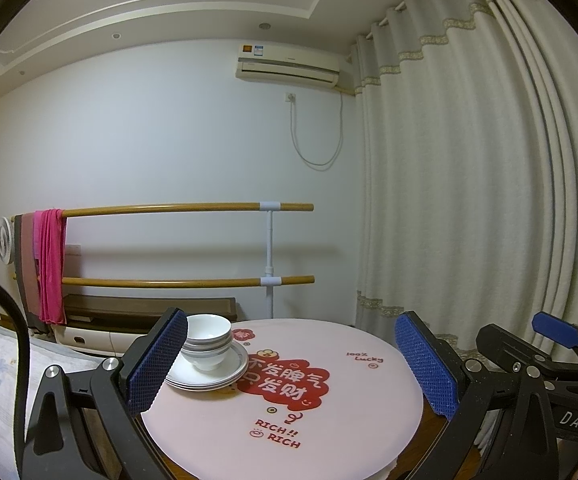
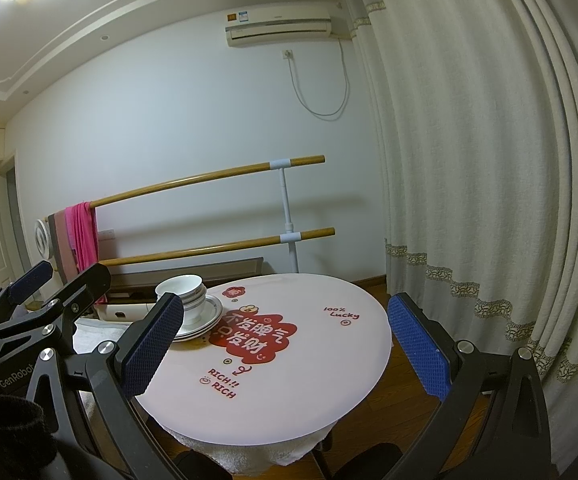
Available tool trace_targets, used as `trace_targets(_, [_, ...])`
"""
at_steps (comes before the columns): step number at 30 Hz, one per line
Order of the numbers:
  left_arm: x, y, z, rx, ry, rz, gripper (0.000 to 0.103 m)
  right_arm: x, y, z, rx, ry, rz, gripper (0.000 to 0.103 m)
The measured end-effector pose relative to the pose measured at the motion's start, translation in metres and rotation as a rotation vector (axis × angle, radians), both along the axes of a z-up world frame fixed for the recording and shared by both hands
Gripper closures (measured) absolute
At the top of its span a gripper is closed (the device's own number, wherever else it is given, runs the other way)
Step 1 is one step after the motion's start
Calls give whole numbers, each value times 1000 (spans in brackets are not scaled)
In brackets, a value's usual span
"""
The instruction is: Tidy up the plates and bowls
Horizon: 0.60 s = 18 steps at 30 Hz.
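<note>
2 hand-held grippers short of stacked bowls.

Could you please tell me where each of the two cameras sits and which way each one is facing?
Left wrist: on the left gripper, facing across the round table toward the wall; its open blue fingers frame the view, and the right gripper's side shows at right.
Right wrist: on the right gripper, facing likewise; its open fingers and the left gripper's side at left show.
Both share the bowls stacked on plates, wall rails and curtain.
</note>
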<state>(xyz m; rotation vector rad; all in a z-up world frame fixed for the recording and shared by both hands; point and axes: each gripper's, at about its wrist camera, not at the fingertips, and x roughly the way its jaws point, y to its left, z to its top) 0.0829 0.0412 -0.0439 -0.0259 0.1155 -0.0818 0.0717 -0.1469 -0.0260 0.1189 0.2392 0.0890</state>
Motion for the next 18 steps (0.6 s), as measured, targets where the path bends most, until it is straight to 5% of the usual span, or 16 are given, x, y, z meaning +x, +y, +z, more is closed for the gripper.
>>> trace_targets(18, [5, -1, -4, 19, 33, 30, 1, 6, 2, -5, 19, 36, 18, 0])
